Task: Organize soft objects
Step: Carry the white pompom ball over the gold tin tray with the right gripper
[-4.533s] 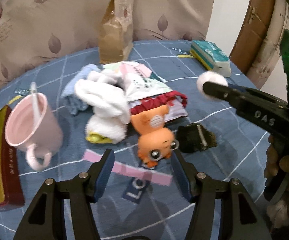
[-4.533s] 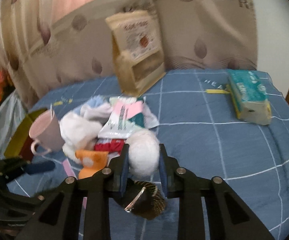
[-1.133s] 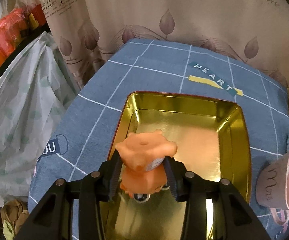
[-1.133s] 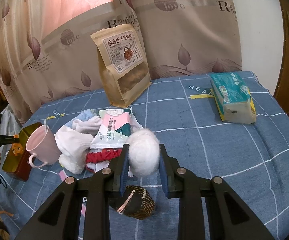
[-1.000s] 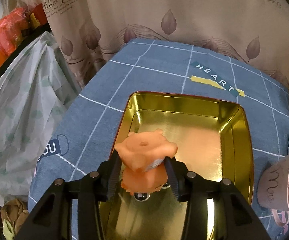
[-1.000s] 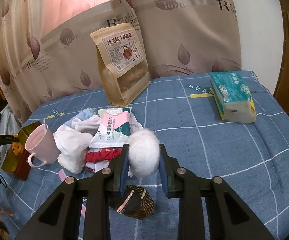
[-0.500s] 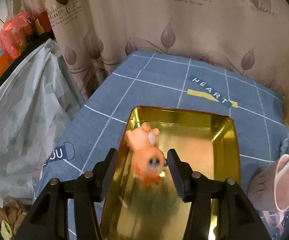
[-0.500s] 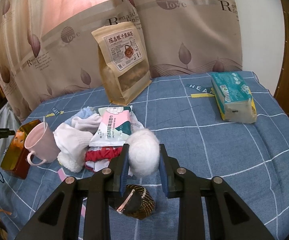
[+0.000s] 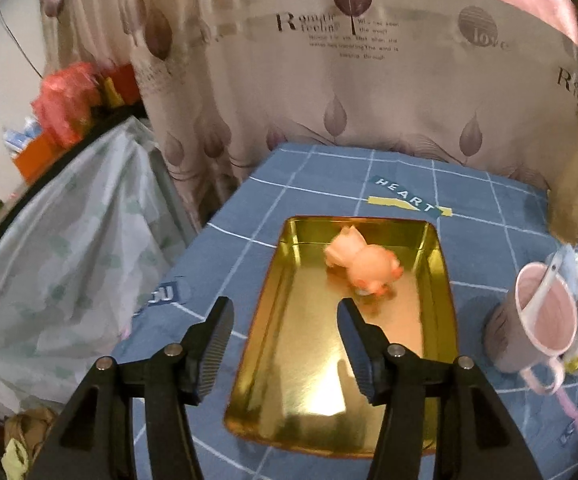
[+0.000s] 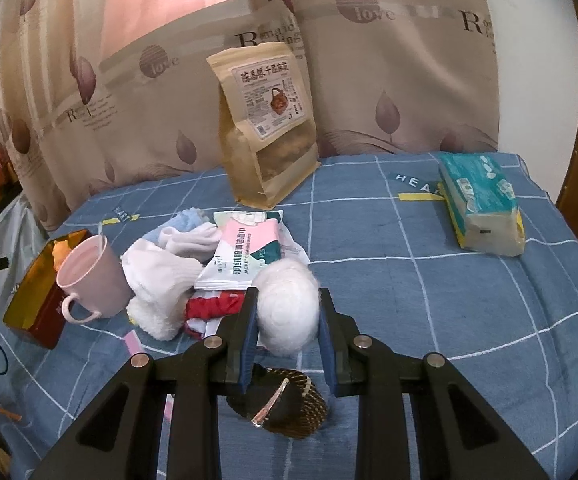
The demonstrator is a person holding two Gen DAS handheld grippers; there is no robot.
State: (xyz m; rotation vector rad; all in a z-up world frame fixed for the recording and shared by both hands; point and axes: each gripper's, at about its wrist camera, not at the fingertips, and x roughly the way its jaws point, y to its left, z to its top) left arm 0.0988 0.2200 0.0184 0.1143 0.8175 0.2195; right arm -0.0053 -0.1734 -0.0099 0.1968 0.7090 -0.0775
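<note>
An orange soft toy lies in the far half of the gold tin tray; it also shows in the right wrist view inside the tin tray. My left gripper is open and empty above the tray's near half. My right gripper is shut on a white fluffy ball, held above the table. A pile of white socks, a wipes packet and red cloth lies in front of it.
A pink mug with a spoon stands beside the tray and shows in the left wrist view. A brown hair clip lies under my right gripper. A kraft snack bag and tissue pack stand farther back. Curtain behind.
My left gripper opened and let go of the orange toy, which dropped into the gold tray; the gripper has pulled back and up. My right gripper keeps the white ball, nearly still.
</note>
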